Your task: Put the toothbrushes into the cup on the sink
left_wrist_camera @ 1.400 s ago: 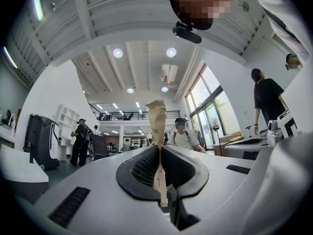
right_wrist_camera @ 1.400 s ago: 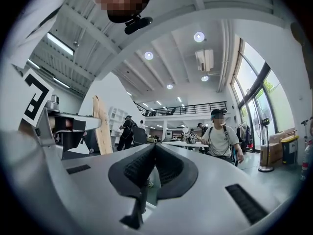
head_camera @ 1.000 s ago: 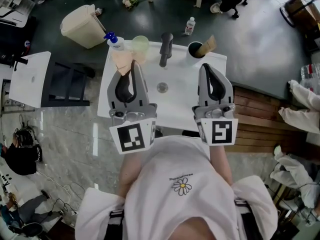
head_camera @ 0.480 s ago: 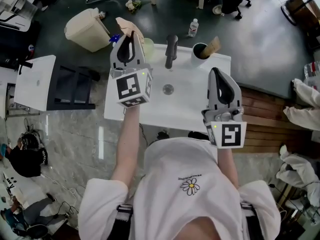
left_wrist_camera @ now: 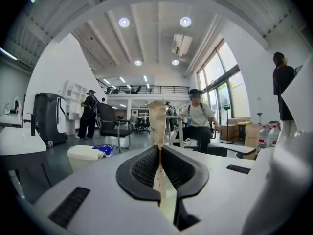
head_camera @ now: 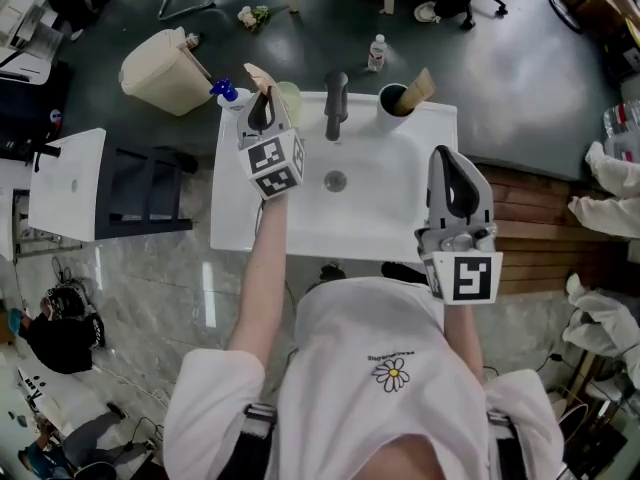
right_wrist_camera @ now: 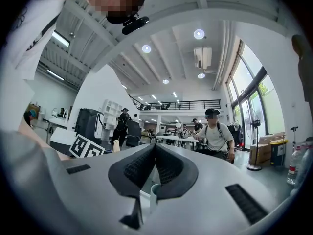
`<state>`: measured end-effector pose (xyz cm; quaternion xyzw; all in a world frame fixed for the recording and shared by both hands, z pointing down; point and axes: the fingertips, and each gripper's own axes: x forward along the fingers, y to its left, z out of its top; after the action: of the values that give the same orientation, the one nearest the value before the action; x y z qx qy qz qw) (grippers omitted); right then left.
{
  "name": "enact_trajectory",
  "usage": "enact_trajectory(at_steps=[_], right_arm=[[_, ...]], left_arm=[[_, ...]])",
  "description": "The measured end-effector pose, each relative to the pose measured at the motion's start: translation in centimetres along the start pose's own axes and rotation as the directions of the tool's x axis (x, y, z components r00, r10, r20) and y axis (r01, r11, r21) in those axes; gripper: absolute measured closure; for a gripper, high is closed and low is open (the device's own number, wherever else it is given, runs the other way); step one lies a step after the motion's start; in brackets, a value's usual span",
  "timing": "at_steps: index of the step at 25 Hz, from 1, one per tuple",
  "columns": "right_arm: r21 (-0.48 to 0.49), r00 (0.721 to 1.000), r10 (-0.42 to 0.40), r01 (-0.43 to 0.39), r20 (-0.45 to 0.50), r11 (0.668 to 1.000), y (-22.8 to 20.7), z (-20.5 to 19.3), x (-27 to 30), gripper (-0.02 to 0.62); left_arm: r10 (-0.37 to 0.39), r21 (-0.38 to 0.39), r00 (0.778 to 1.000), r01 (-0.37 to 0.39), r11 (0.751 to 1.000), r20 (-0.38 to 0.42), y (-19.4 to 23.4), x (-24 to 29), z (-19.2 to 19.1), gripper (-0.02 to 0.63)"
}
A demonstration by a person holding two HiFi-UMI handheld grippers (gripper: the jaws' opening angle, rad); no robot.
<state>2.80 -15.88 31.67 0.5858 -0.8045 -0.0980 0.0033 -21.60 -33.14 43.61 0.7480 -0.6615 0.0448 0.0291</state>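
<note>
Left tongs: clamped tight on a toothbrush in a tan paper wrapper. We can see the wrapper pinched right between the ribbed pads, with its top end poking up past the tips.

Where that is: from the head view the left tongs are stretched out over the back left corner of the sink. The wrapped toothbrush sticks out beyond them toward the far edge.

Right tongs: tips pressed together, and we see nothing gripped between them.

Where that is: the right tongs hang over the right rim of the sink, close to our body and well apart from the left ones.

Pale green cup: on the back ledge, just beside the left tongs, between them and the faucet. We can't tell whether the toothbrush tip is over it or just next to it.

Dark cup: on the back ledge right of the faucet, with a second paper-wrapped toothbrush already leaning in it.

Blue-capped bottle: at the back left corner of the sink, just left of the held toothbrush.

Floor stuff: a beige bin tipped over behind the sink on the left, and a small water bottle further back.
</note>
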Motion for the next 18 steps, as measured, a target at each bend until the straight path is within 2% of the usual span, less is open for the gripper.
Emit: enact_trajectory(at_steps=[4, 9, 11, 13, 18], right_arm=[[-0.003, 1.0, -0.022, 0.022, -0.015, 1.0, -0.9, -0.4, -0.3, 0.584], [0.009, 1.0, -0.019, 0.019, -0.024, 1.0, -0.9, -0.8, -0.3, 0.584], [0.013, 1.0, -0.006, 0.006, -0.027, 1.0, -0.5, -0.9, -0.2, 0.584], [0.019, 1.0, 0.007, -0.007, -0.024, 1.0, -0.1, -0.9, 0.1, 0.584], [0.029, 1.0, 0.023, -0.023, -0.013, 0.999, 0.1, -0.9, 0.4, 0.584]], left_arm=[[-0.015, -0.021, 0.995, 0.013, 1.0, -0.102, 0.0, 0.5, -3.2, 0.577], [-0.026, -0.008, 0.986, 0.025, 1.0, -0.164, -0.4, 0.4, -5.1, 0.575], [-0.039, -0.01, 0.983, 0.037, 0.999, -0.179, -0.6, 0.3, -5.5, 0.572], [-0.05, -0.022, 0.982, 0.047, 0.999, -0.184, -0.8, 0.2, -5.6, 0.514], [-0.062, -0.033, 0.985, 0.058, 0.998, -0.159, -1.2, 0.0, -4.7, 0.495]])
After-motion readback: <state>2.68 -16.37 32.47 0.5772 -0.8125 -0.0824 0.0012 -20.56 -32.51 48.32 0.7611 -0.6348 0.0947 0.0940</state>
